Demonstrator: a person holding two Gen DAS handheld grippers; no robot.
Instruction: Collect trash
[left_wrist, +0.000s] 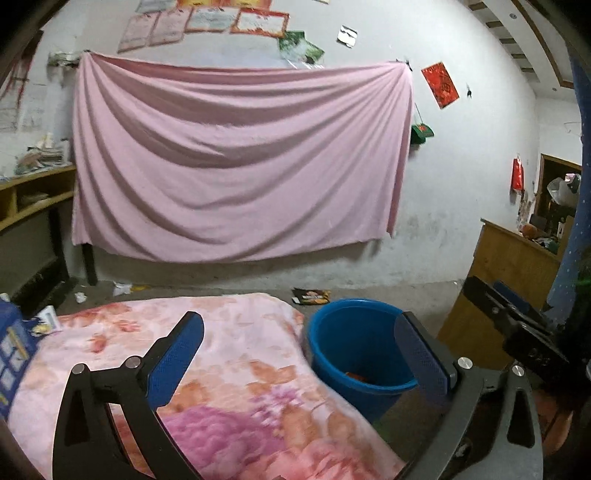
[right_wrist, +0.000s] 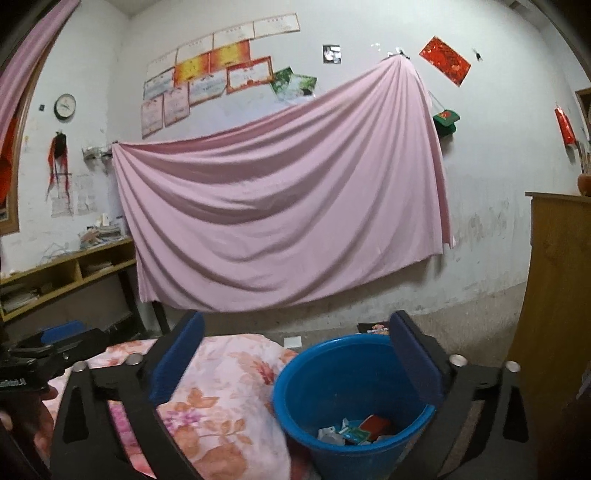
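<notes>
The bucket (right_wrist: 354, 398) is sitting low and right of centre beside the bed (right_wrist: 221, 402), already holding wrappers (right_wrist: 354, 432). Scraps (left_wrist: 122, 288) are lying on the floor at left, probably next. Both tools (left_wrist: 299, 347) (right_wrist: 295, 343) are hovering apart, empty.

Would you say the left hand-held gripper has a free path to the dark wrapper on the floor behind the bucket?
Probably yes: the left hand-held gripper is open and empty, and the wrapper lies exposed on bare floor, though the bucket and blanket stand between.

A home bedroom: floral blanket (left_wrist: 229, 354), wall certificates (right_wrist: 221, 74), clock (right_wrist: 65, 106).
</notes>
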